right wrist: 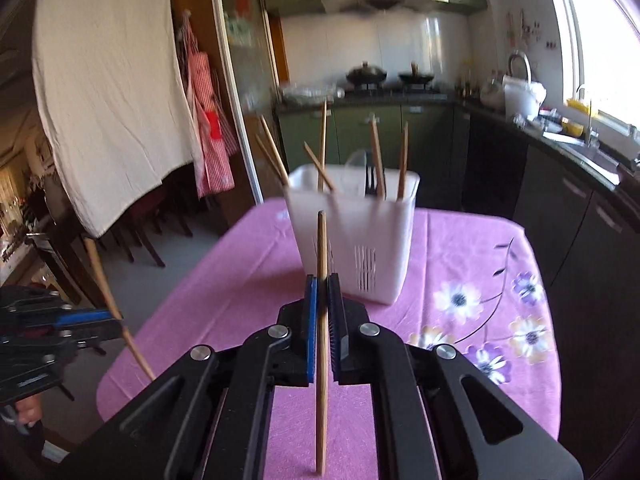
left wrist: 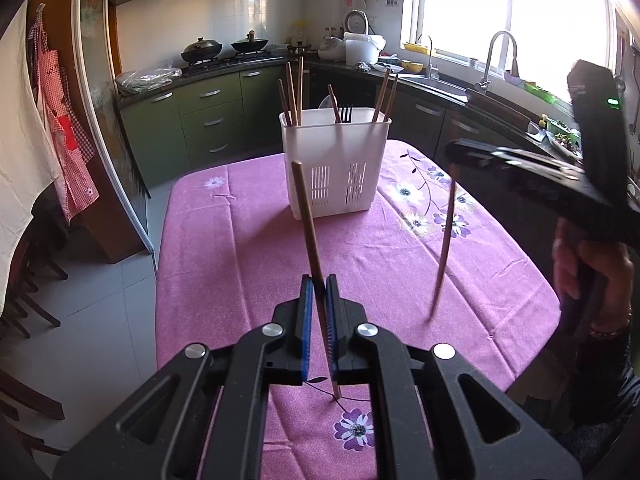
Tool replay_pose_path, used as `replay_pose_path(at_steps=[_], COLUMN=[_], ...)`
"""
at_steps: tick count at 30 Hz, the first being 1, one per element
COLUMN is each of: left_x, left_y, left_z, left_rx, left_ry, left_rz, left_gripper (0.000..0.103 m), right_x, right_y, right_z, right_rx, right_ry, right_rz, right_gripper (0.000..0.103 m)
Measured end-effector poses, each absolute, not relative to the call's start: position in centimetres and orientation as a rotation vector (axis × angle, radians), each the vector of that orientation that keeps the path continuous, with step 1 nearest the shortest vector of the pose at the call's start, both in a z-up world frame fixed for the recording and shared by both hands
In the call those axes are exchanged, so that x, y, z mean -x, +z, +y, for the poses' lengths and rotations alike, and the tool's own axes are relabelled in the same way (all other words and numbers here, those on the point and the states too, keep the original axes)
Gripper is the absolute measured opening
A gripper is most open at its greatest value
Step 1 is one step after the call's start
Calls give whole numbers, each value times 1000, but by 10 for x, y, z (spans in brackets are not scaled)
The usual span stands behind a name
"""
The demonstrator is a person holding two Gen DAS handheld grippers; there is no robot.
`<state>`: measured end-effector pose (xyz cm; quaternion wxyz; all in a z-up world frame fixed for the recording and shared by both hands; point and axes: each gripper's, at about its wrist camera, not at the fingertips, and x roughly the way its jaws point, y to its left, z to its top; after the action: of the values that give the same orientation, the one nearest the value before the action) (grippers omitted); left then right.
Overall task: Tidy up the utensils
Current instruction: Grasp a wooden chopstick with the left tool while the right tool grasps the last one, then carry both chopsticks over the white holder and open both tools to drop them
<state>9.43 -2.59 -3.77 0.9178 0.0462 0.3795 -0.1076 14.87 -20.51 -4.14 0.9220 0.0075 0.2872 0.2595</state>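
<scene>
A white utensil holder (left wrist: 334, 160) stands at the far middle of the pink table; it also shows in the right wrist view (right wrist: 356, 236). It holds several wooden chopsticks and a black fork (left wrist: 345, 113). My left gripper (left wrist: 319, 280) is shut on a wooden chopstick (left wrist: 306, 216), held almost upright above the table, nearer than the holder. My right gripper (right wrist: 322, 280) is shut on another wooden chopstick (right wrist: 321, 248), upright in front of the holder. The right gripper's chopstick (left wrist: 446, 240) hangs at the right of the left wrist view.
The table has a pink floral cloth (left wrist: 240, 260). Green kitchen cabinets (left wrist: 208, 120), a stove with pans, a sink and a window lie beyond it. A white cloth (right wrist: 108, 100) and chairs are on the left. Grey floor lies left of the table.
</scene>
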Motion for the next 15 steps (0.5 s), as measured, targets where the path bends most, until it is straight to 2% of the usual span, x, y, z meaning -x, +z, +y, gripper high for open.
replay_pose_path(at_steps=[5, 15], left_x=[-92, -94], left_y=[-38, -38], left_z=[-30, -33], left_rx=[-105, -99], left_ry=[-221, -238], left_rz=[777, 776], left_gripper=[7, 6], right_x=[-106, -78], right_y=[-24, -37], right_z=[-234, -260], right_rx=[-15, -44], right_ry=[529, 509], right_rz=[499, 524], right_gripper=[6, 6])
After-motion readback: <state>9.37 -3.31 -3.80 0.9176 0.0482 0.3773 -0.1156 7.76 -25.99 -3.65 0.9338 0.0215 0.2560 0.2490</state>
